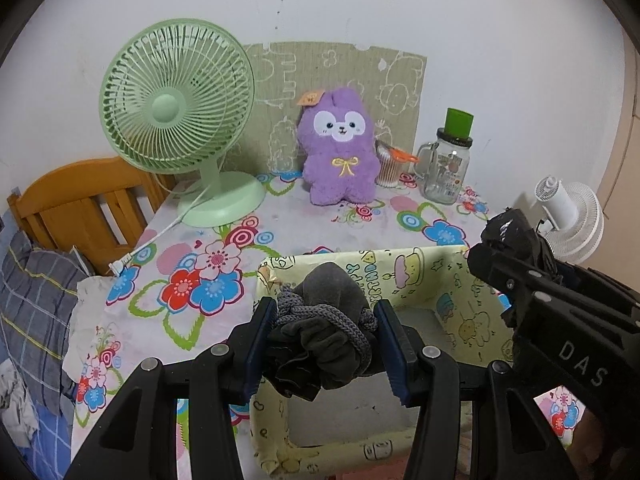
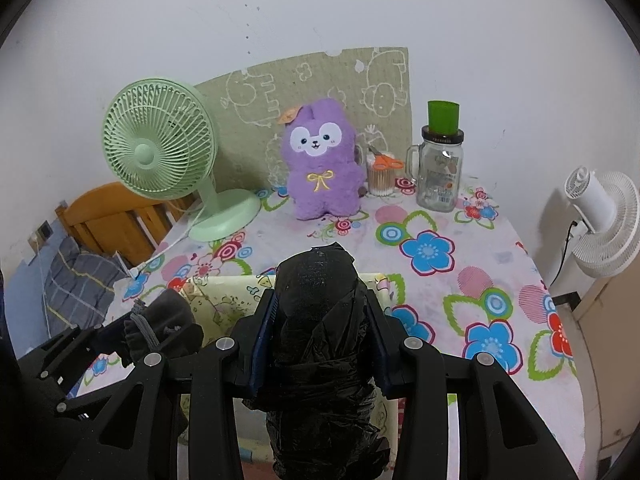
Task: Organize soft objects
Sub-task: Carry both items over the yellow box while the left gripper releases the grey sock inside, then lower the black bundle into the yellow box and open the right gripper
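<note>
Nearest, the left gripper (image 1: 326, 344) has its jaws clamped on a grey cloth bundle (image 1: 320, 320) wound with cord, held above the yellow box (image 1: 440, 280) at the near edge of the surface (image 2: 460, 272). The right gripper (image 2: 320, 340) has its jaws closed on a black wrapped bundle (image 2: 320, 320), also over the box. Farther back, a purple plush toy (image 2: 320, 164) sits upright along the far edge, between a green fan (image 2: 160, 148) at the far left corner and a glass jar (image 2: 438, 176).

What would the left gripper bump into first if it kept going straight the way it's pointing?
Probably the yellow cartoon box. The left gripper, shut on a grey drawstring pouch, points down into its open top, so the pouch likely meets the box's inside first; depth is hard to judge.
</note>
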`<state>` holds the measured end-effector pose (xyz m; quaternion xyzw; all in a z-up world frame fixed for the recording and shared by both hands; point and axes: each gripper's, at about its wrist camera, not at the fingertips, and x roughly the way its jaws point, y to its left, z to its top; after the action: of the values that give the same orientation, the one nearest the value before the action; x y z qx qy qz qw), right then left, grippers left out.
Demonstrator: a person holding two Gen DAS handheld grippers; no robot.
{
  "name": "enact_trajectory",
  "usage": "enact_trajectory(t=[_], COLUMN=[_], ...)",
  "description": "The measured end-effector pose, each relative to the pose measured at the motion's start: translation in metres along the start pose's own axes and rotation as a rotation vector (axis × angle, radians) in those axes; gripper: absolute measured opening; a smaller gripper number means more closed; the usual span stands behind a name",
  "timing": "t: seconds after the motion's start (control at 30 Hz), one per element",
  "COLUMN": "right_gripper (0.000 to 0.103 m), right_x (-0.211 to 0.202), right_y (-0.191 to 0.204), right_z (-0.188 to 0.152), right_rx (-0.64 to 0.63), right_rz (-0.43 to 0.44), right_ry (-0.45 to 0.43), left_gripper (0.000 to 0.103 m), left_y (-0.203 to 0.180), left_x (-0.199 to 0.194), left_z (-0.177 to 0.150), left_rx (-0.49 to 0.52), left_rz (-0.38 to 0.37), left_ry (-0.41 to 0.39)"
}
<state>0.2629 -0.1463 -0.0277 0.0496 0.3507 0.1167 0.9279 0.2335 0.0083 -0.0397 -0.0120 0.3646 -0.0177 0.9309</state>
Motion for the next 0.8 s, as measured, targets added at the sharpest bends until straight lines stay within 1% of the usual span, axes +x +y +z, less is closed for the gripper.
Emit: enact_trajectory(t=[0.17, 0.27, 0.3, 0.33, 0.4, 0.53, 0.8], right_gripper=[0.045, 0.045, 0.045, 0.045, 0.045, 0.045, 0.046], right_x=[0.012, 0.017, 0.019, 0.02, 0.025, 0.033, 0.049], right_y=[0.002, 0.003, 0.003, 0.004, 0.005, 0.006, 0.007], right_z=[0.001, 0.002, 0.002, 0.002, 0.002, 0.001, -0.002], right_rx=[0.001, 0.002, 0.001, 0.0, -0.004, -0.008, -0.01], right_rz=[0.009, 0.015, 0.018, 0.018, 0.022, 0.029, 0.034], right_ry=[0.017, 0.024, 0.027, 0.03, 0.037, 0.052, 0.085], left_gripper=[0.053, 0.053, 0.056, 0.063, 0.071, 0.083, 0.089], left_y=[0.003, 0.003, 0.003, 0.002, 0.002, 0.002, -0.002], left_x=[0.009, 0.012, 0.013, 0.015, 0.017, 0.02, 0.027], left_z=[0.0, 0.0, 0.0, 0.0, -0.001, -0.003, -0.006], left_rx=[-0.012, -0.011, -0.01, -0.008, -0.007, 0.007, 0.029], left_rz=[0.019, 0.018, 0.019, 0.021, 0.026, 0.032, 0.031], left_ry=[0.009, 0.018, 0.021, 0.024, 0.025, 0.033, 0.059])
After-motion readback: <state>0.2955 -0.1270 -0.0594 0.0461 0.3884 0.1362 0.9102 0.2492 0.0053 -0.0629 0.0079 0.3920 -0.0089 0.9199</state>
